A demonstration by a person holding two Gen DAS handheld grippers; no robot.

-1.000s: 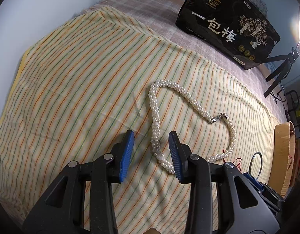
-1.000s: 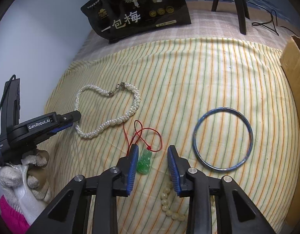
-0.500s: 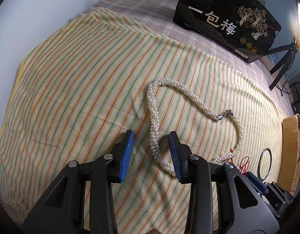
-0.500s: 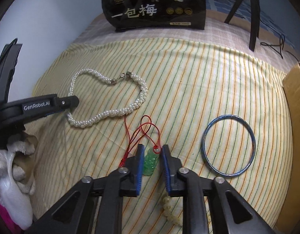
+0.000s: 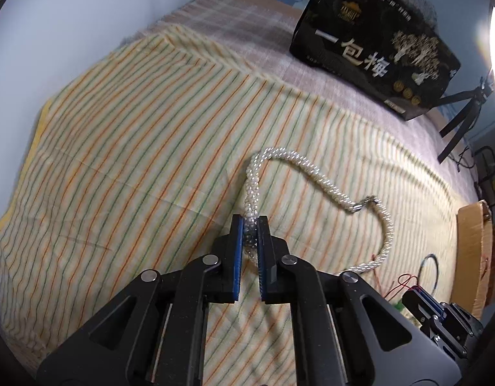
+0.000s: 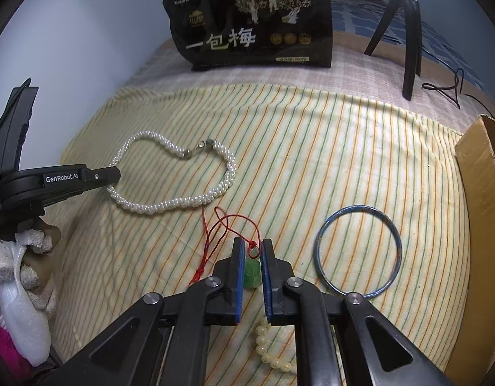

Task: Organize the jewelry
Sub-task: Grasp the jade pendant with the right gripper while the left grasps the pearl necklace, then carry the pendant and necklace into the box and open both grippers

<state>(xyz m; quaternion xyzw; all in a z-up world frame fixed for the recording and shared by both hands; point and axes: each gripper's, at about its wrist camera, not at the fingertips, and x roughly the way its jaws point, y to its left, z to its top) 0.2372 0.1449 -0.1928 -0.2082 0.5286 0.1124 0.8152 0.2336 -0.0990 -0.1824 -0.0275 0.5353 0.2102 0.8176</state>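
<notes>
A twisted white pearl necklace (image 5: 315, 170) lies in a loop on the striped cloth (image 5: 135, 160). My left gripper (image 5: 250, 234) is shut on one strand of it. In the right wrist view the necklace (image 6: 170, 204) shows at left with the left gripper (image 6: 114, 173) at its left side. My right gripper (image 6: 251, 257) is shut on a green jade pendant (image 6: 251, 271) with a red cord (image 6: 221, 225). A blue bangle (image 6: 358, 252) lies to its right. Pale yellow beads (image 6: 268, 350) lie below the fingers.
A black printed bag (image 6: 257, 22) stands at the back of the bed. A cardboard box (image 6: 482, 199) is at the right edge. Black tripod legs (image 6: 405, 22) stand at the back right. A gloved hand (image 6: 19, 263) holds the left gripper.
Both grippers have closed: the left onto the pearl necklace, the right onto the jade pendant. Both have moved forward a little.
</notes>
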